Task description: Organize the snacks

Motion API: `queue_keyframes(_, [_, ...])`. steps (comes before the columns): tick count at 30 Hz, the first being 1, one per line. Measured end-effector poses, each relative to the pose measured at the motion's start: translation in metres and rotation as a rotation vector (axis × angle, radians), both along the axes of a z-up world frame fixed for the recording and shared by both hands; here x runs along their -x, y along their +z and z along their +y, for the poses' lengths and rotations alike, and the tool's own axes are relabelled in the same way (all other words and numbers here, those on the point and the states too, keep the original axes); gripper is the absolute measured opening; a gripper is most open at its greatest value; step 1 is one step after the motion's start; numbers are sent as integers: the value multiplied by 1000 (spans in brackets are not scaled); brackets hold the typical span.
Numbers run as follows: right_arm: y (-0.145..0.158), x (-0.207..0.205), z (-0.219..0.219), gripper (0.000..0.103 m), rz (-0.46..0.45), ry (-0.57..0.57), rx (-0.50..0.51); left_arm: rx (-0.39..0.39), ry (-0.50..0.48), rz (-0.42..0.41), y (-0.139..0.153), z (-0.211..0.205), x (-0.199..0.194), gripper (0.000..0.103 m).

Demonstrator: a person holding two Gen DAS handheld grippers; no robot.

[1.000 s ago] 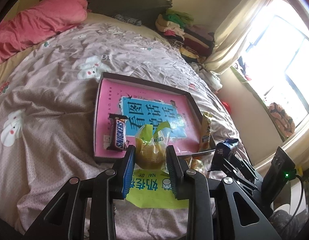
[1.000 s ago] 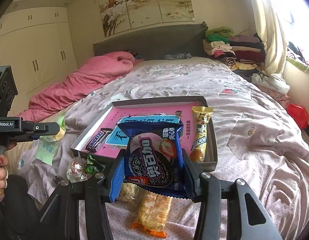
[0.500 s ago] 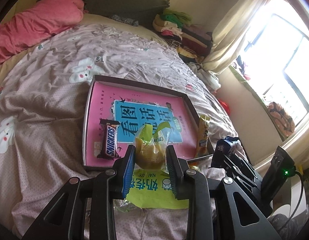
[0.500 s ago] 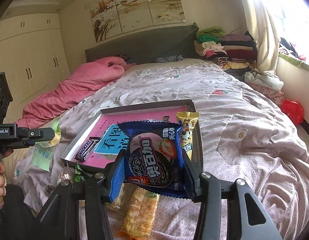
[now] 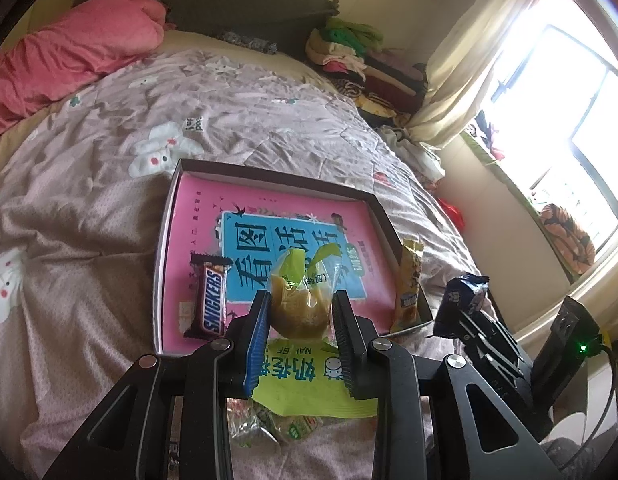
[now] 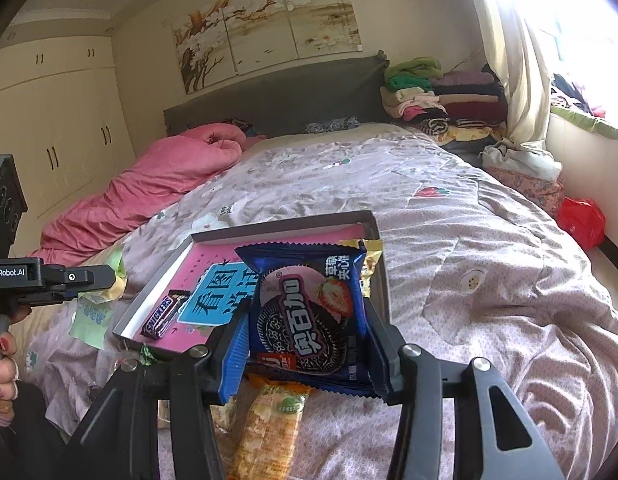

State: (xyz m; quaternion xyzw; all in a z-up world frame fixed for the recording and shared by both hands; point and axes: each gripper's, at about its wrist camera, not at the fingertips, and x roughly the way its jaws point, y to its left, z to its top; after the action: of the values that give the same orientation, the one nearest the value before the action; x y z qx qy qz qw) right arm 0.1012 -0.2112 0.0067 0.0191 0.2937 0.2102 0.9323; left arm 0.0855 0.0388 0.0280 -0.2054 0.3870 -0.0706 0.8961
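Snickers bar (image 5: 208, 301) lies in tray (image 5: 165, 240) — "SNICKERS" lettering legible.

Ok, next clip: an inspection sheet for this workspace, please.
Surface: bed quilt, rumpled.
Job's things: tray on the quilt holds a Snickers and a yellow packet.
Clutter: loose snacks on the quilt before the tray.
Grippers: left tool shut on a green-wrapped cake; right tool shut on a blue cookie pack.
Cables: one at the right tool's body.
Surroundings: pink duvet, folded clothes, window.
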Motion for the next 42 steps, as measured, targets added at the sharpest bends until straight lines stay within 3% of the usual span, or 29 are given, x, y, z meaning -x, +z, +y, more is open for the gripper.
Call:
queue_keyframes(16, [-7,-32,-13,51,29,-57,-37,-34,23,17,-12,-5,-26,32])
queue_keyframes(31, [-31,-65,-2,51,112,-48,-36,-74,42,41,-29,-9,-49,32])
queue_keyframes(42, [-41,-70,18,51,129,18,-11,-115,41,72,-41,-15,-60,32])
